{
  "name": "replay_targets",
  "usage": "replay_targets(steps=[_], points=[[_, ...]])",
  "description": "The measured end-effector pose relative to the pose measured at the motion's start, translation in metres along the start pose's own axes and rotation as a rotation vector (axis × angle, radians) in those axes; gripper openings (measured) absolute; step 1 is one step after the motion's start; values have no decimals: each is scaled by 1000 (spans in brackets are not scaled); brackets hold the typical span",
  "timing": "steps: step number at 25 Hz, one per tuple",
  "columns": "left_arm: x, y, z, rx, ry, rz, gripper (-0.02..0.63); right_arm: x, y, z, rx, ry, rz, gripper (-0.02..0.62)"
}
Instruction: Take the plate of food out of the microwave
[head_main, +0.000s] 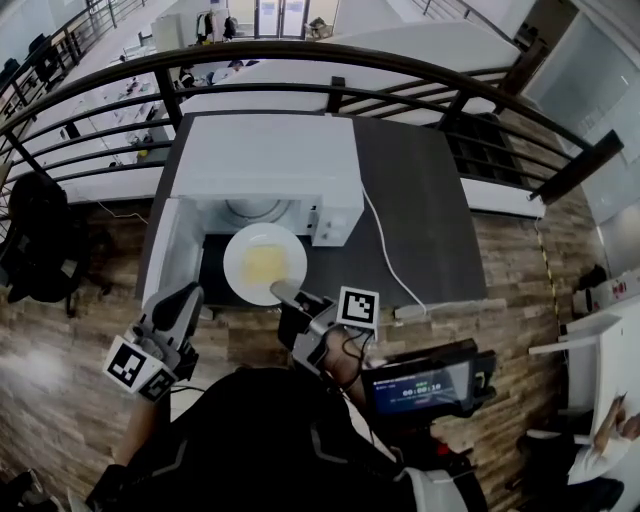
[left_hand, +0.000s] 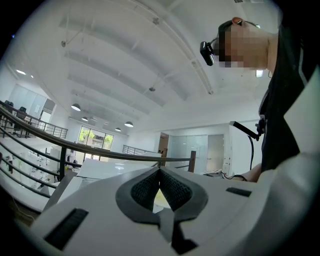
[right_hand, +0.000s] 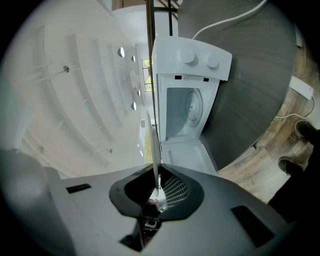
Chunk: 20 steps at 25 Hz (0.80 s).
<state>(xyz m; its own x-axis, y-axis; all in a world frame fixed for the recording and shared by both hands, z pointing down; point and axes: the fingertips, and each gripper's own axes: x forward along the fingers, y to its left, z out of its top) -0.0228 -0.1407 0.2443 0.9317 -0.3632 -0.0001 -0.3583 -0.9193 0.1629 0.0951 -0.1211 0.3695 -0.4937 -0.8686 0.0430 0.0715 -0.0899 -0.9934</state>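
Jutting forward from right tool (head_main: 285, 294): plate (head_main: 262, 265).

Dark table (head_main: 425, 200) carries white microwave (head_main: 265, 160) and cable (head_main: 379, 242).

Upper-level spot: wood-plank floor (head_main: 500, 260), dark curved railing (head_main: 300, 55) behind a dark grey table (head_main: 410, 200). Black chair (head_main: 40, 240) at left. White ribbed ceiling (left_hand: 125, 60), round lamps (left_hand: 76, 107) lit, bright windows (left_hand: 92, 137) far off, glass partitions (left_hand: 195, 150) beyond the railing
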Motion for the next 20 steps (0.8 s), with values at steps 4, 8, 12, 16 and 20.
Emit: replay_targets(steps=[4,8,12,16,20], points=[[3,1,-4,-10,17,1,3,-8,7,1,-9,-6,15,21],[6,4,-9,-9,26,6,3,-11,8,-2,-29,7,8,21],[9,4,-13,-14,31,6,3,-11,8,-5,-18,15,5,21],[10,6,-11,-8,33,6,2,-11,8,-4,12,-2,2,21],[10,5,-14,-16,40,9,3,-13,9,-4,27,-3,-12,21]])
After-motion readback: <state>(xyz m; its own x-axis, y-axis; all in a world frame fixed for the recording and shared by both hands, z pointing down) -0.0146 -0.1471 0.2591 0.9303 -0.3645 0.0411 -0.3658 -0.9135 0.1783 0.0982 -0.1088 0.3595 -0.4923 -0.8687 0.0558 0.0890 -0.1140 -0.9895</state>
